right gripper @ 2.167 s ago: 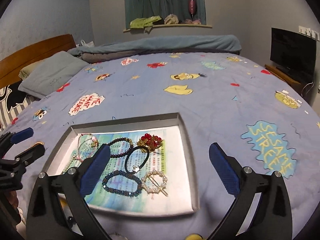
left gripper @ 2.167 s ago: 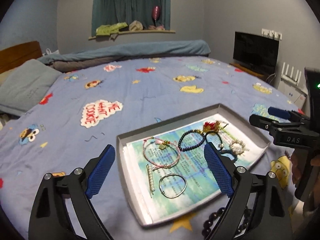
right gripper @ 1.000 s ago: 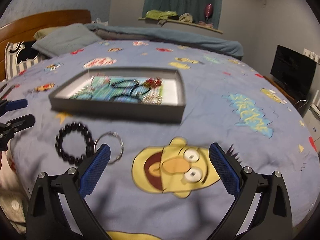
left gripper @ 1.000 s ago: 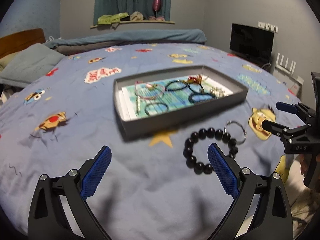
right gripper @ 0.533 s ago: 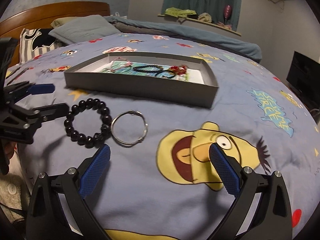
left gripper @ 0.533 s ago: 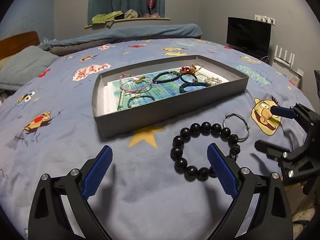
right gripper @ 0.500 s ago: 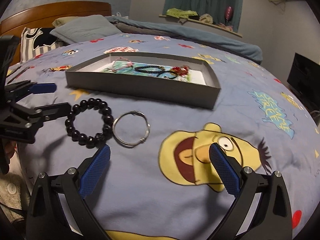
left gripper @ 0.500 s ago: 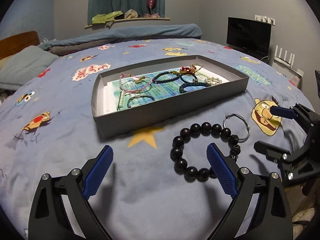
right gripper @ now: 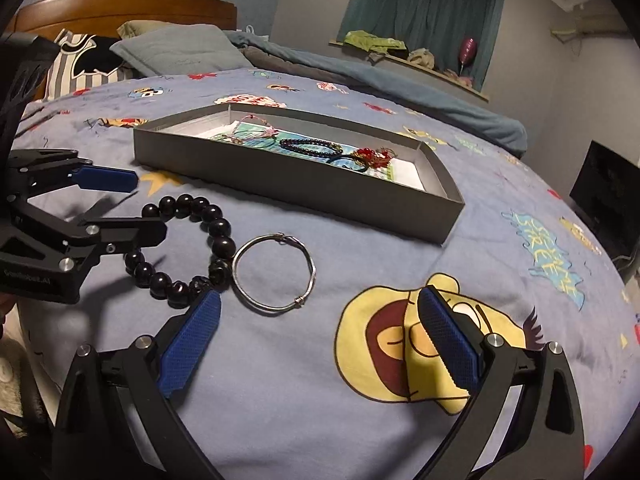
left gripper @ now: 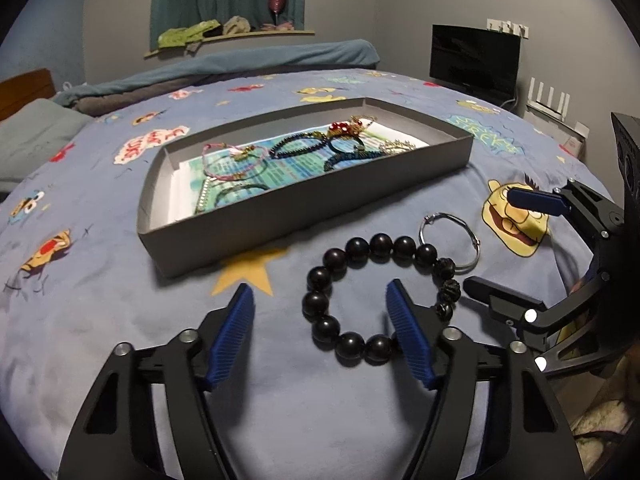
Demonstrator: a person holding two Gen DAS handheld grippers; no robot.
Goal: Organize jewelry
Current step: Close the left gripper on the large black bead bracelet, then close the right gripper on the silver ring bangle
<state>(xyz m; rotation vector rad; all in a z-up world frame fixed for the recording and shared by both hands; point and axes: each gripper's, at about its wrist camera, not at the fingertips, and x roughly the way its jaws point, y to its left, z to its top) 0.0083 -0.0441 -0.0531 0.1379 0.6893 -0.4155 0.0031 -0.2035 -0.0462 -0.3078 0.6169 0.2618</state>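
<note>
My left claw [left gripper: 320, 312] hangs released over the black round-bead bracelet [left gripper: 376, 296]; my right claw [right gripper: 318, 316], also released, hovers by the thin silver wire bangle [right gripper: 274, 270].

"SESAME STREET" lettering on the bedspread [right gripper: 552, 252]; other print too small to read

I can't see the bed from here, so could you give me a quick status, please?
Both grippers open, empty. Left gripper at black bead bracelet. Silver bangle beside it, outside tray. Nothing blocking.
</note>
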